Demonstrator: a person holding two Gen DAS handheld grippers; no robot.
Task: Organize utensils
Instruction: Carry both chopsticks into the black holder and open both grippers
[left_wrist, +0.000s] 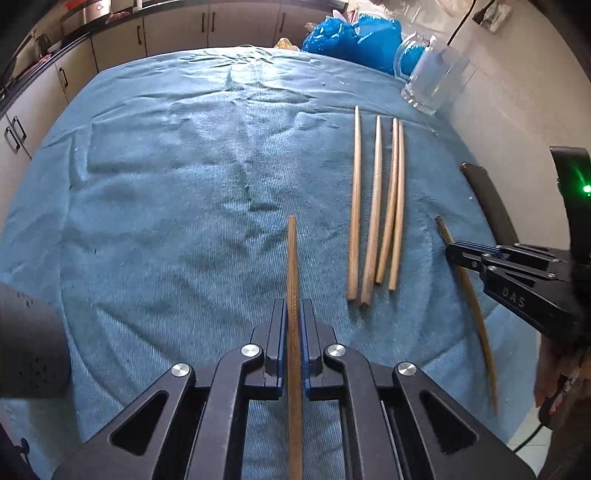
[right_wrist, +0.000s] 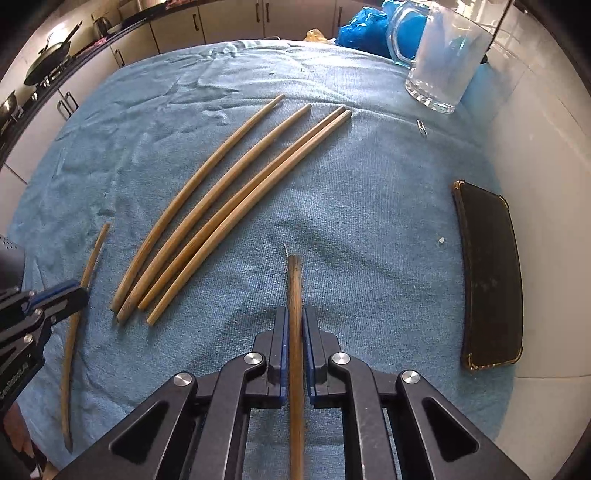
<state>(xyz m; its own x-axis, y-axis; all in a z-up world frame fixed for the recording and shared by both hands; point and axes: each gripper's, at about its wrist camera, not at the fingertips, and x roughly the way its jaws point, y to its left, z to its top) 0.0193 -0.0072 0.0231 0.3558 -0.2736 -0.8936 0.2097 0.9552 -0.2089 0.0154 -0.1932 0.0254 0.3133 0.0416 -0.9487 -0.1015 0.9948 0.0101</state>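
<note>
Black fingers (left_wrist: 277, 332) of the left gripper (left_wrist: 294, 332) fill the bottom centre of the left wrist view, and they are clamped on one wooden chopstick (left_wrist: 293, 266) that points straight up the frame. Bottom centre of the right wrist view shows the same picture: the right gripper (right_wrist: 295, 336) has its fingers (right_wrist: 279, 336) pressed together on a darker chopstick (right_wrist: 294, 291), whose tip reaches the middle of the frame.

Four loose chopsticks (left_wrist: 376, 206) lie side by side on the blue towel (left_wrist: 166, 177) that covers the tabletop, right of centre in the left view; the two rightmost ones touch along their length. In the right view this group (right_wrist: 221, 199) lies diagonally in the left half.

A glass mug (right_wrist: 443, 59) stands in the upper right of the frame, beside blue plastic bags (left_wrist: 351, 37). A black phone (right_wrist: 491, 277) lies at the right edge, partly off the towel. Kitchen cabinets (left_wrist: 177, 29) run along the top left.
</note>
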